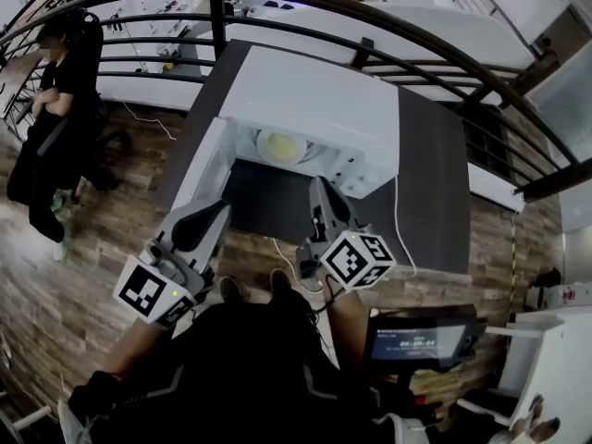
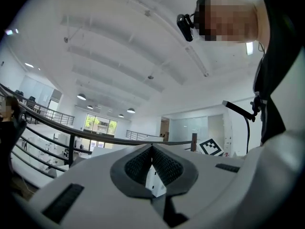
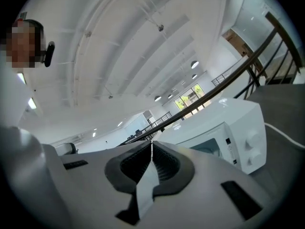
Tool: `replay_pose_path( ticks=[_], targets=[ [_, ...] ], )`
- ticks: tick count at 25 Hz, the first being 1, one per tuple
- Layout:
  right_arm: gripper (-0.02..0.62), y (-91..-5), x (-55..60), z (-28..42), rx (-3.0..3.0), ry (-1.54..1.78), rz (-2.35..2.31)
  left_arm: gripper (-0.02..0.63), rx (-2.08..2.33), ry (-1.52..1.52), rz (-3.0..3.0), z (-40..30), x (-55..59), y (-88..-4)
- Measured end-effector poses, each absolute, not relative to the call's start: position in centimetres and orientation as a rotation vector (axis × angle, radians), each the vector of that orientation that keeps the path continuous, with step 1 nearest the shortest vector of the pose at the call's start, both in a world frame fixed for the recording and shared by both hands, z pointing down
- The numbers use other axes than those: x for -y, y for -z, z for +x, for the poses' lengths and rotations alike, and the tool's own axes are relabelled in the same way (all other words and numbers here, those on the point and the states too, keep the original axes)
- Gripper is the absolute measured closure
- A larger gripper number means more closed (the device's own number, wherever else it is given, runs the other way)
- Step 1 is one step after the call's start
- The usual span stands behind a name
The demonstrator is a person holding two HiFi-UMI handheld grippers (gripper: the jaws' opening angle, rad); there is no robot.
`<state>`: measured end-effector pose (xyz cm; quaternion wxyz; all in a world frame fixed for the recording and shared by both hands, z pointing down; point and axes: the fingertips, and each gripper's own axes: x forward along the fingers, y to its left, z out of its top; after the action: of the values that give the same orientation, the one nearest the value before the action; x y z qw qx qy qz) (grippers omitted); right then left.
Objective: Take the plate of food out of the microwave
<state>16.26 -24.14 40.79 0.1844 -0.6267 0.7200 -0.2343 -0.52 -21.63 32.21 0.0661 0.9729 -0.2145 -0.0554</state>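
Left gripper (image 1: 218, 209), right gripper (image 1: 320, 189): jaws of both pressed together, nothing between, poised level before microwave (image 1: 319, 100), short of its cavity. Door (image 1: 198, 170) swung left, giving access. Plate of food (image 1: 281, 146) inside, untouched. Jaws likely must part to take rim.

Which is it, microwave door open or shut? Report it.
Open. In the head view the microwave has its door swung out to the left, and the plate of food shows inside the cavity.
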Motion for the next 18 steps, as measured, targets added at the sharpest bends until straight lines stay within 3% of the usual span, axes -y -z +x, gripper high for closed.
replay_pose_path(
  ticks=[10, 14, 18],
  targets=[
    [0.507, -55.1, 30.4, 17.6, -1.655, 1.259, -1.501, 0.603, 0.880, 0.120, 2.925, -1.0, 23.9, -32.6],
    [0.404, -60.1, 32.4, 17.7, -1.521, 1.398, -1.441, 0.603, 0.907, 0.130, 2.888, -1.0, 24.7, -33.1],
    [0.380, -62.9, 33.9, 17.5, -1.384, 1.474, -1.379, 0.603, 0.998, 0.014, 2.880, -1.3, 24.6, -34.2]
  ],
)
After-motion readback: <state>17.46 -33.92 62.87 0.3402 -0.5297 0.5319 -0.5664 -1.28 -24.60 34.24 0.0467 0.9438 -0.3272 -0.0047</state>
